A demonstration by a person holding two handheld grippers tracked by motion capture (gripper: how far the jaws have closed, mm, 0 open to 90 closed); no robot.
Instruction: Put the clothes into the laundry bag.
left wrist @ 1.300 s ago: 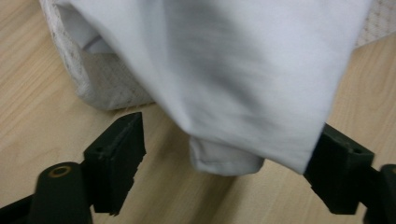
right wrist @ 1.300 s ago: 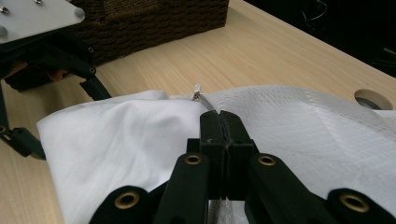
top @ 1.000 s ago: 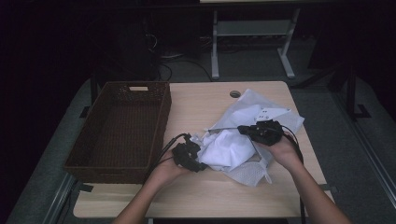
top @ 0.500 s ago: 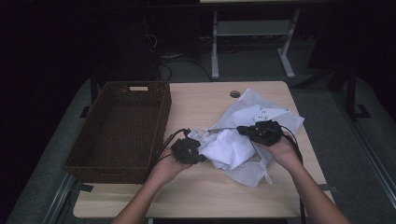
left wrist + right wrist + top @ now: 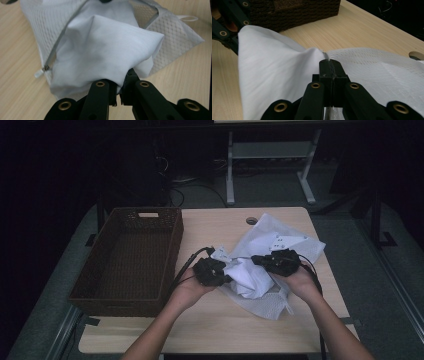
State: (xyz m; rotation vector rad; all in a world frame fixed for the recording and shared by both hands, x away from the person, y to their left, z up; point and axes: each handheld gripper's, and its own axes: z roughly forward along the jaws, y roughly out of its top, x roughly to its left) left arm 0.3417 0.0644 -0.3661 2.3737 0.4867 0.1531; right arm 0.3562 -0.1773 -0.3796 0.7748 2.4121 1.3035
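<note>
1. High view: we've got the cloth (image 5: 248, 276) bunched mid-table, half out of the mesh bag (image 5: 280, 245), w/ the basket (image 5: 125, 255) at 9 o'clock from it. Left gripper (image 5: 226, 274) sits at the cloth's 9 o'clock edge, right gripper (image 5: 260, 260) at the bag's mouth, approx 1 o'clock from the cloth. Left is nearer the basket, so we'd judge the pull goes toward 9 o'clock.
2. Left gripper view: our left gripper (image 5: 119, 93) has just been closing and is now clenched on a cloth (image 5: 105, 52) corner, fabric between the jaws. Bag (image 5: 175, 37) lies beyond at 12–2 o'clock, its zip (image 5: 46, 67) at 9 o'clock.
3. Right gripper view: right gripper (image 5: 330, 65) is clamped on the bag's (image 5: 382, 72) mouth edge. Cloth (image 5: 272, 67) spreads to 9–10 o'clock, basket (image 5: 294, 10) at 11 o'clock beyond. Long axis of the cloth runs gripper to gripper, so we'd pull apart along it.
</note>
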